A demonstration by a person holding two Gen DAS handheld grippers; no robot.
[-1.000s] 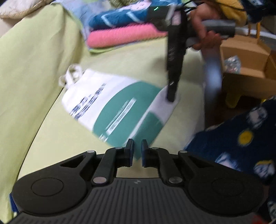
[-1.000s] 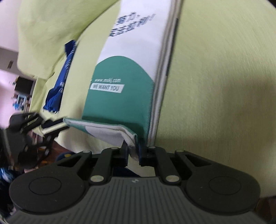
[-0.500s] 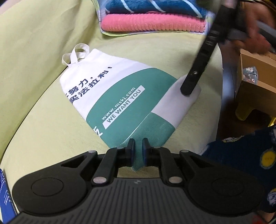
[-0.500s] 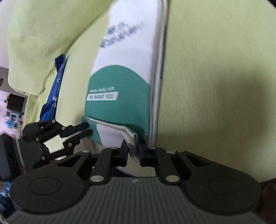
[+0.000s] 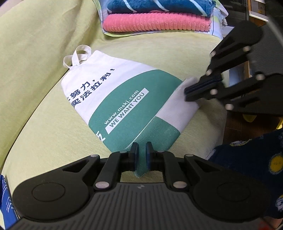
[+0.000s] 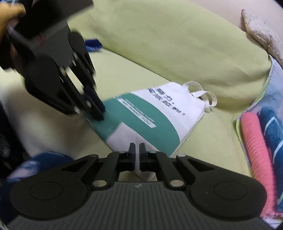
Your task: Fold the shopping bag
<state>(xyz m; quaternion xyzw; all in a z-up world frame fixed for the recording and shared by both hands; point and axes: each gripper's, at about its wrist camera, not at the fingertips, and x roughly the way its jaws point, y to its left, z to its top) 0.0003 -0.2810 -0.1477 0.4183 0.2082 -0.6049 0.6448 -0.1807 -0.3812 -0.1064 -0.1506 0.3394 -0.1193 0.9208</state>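
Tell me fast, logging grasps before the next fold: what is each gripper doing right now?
Left gripper: closed on the green corner of the shopping bag.
Right gripper: closed on the bag's white corner.

One shopping bag point(image 5: 122, 99) lies mid-frame in both views, white and green with printed lettering. Two white strap handles point(image 5: 77, 56) loop out of its far end, at the upper left of the bag in the left wrist view.

Two grippers are in view: the left gripper point(image 5: 141, 152) at the bottom centre of its own camera, and the right gripper point(image 6: 136, 150) at the bottom centre of its own. Each has two fingers.

Two folded towels are stacked at the top of the left wrist frame: one pink towel point(image 5: 155, 23) and one blue striped towel point(image 5: 159, 7). One dark blue object point(image 6: 92, 45) shows at the upper left of the right wrist frame, too blurred to identify.
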